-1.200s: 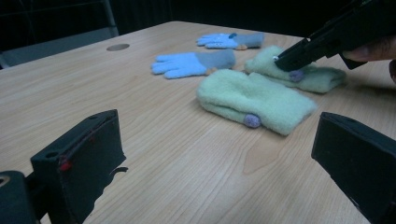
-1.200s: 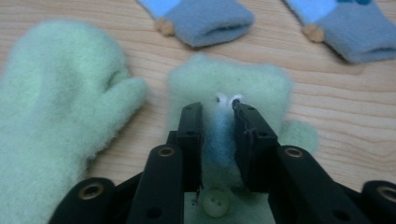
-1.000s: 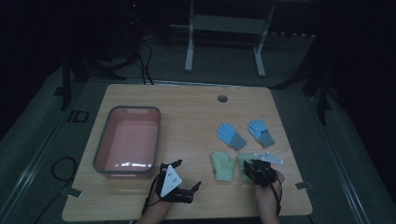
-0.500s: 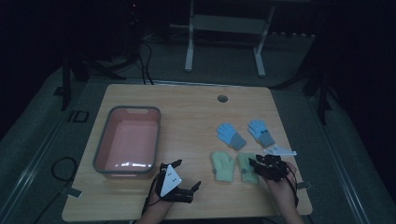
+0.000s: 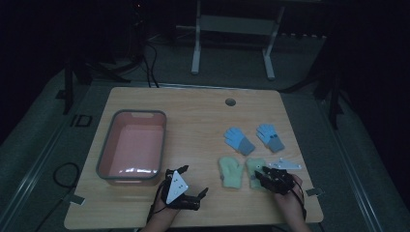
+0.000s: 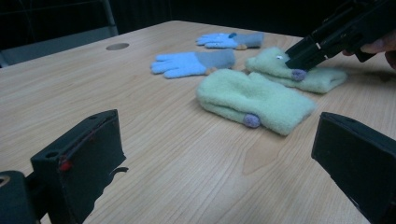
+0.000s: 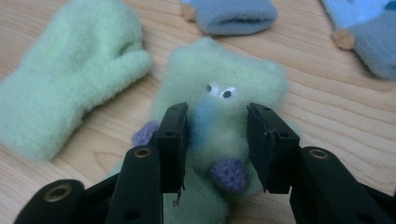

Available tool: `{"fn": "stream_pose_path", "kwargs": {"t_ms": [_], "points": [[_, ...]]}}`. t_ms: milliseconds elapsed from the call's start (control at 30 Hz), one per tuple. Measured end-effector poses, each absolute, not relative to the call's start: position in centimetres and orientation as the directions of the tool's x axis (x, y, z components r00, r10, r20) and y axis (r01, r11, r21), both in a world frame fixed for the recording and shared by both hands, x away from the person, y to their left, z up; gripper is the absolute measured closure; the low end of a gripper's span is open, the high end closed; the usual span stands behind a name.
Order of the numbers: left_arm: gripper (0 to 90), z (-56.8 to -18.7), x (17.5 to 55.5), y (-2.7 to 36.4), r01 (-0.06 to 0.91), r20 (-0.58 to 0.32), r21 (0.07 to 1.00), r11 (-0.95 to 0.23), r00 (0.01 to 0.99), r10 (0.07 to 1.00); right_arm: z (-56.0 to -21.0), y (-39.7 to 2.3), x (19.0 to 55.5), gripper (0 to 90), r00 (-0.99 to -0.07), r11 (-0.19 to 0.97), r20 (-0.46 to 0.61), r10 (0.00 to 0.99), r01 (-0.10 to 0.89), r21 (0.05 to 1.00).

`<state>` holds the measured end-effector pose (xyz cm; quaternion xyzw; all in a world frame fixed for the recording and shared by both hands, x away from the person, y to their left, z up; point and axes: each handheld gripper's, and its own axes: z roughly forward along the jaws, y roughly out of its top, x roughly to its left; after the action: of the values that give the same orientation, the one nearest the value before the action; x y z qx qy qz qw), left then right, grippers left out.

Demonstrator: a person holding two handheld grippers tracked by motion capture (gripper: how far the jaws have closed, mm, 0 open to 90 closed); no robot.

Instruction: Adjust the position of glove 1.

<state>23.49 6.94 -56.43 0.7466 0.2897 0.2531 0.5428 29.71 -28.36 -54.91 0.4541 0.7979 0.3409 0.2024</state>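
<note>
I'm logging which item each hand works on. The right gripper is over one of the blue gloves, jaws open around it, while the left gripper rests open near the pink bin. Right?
Not quite: the right gripper is over a green mitten, not a blue glove, as the right gripper view shows. The rest holds.

A wooden table (image 5: 193, 108) carries a pink tub (image 5: 133, 147), two blue gloves (image 5: 239, 140) and two green mittens (image 5: 230, 172) — all apart.

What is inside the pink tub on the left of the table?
The pink tub looks empty: its bare bottom shows with a light reflection near the front. The strip just behind its near wall is hidden from the high view.
</note>
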Motion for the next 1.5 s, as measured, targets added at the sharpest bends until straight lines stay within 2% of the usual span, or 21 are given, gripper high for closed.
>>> {"fn": "stream_pose_path", "kwargs": {"t_ms": [200,233,300,433,867,1067,1500], "points": [[2.2,-56.4,23.5,6.9,0.155,0.068,0.956,-0.247,0.704,0.707,-55.2,-28.2,29.6,73.1,-0.493,0.334,-0.002,0.870,0.586,0.738],[2.2,-56.4,23.5,6.9,0.155,0.068,0.956,-0.247,0.704,0.707,-55.2,-28.2,29.6,73.1,-0.493,0.334,-0.002,0.870,0.586,0.738],[2.2,-56.4,23.5,6.9,0.159,0.065,0.956,-0.246,0.704,0.708,-55.1,-27.6,29.4,80.4,-0.495,0.358,-0.032,0.868,0.581,0.731],[2.3,-56.4,23.5,6.9,0.158,0.066,0.956,-0.246,0.703,0.708,-55.0,-27.0,29.1,83.5,-0.475,0.374,-0.076,0.877,0.574,0.729],[2.2,-56.4,23.5,6.9,0.158,0.067,0.956,-0.247,0.702,0.709,-50.3,-25.1,28.3,84.4,-0.383,0.300,-0.083,0.920,0.552,0.778],[2.3,-56.4,23.5,6.8,0.157,0.069,0.956,-0.249,0.703,0.708,-48.8,-22.8,27.8,84.4,-0.394,0.272,-0.044,0.918,0.544,0.794],[2.2,-56.4,23.4,6.8,0.149,0.077,0.956,-0.254,0.706,0.704,-49.6,-18.8,27.8,84.2,-0.429,0.268,0.010,0.903,0.583,0.767]]}}
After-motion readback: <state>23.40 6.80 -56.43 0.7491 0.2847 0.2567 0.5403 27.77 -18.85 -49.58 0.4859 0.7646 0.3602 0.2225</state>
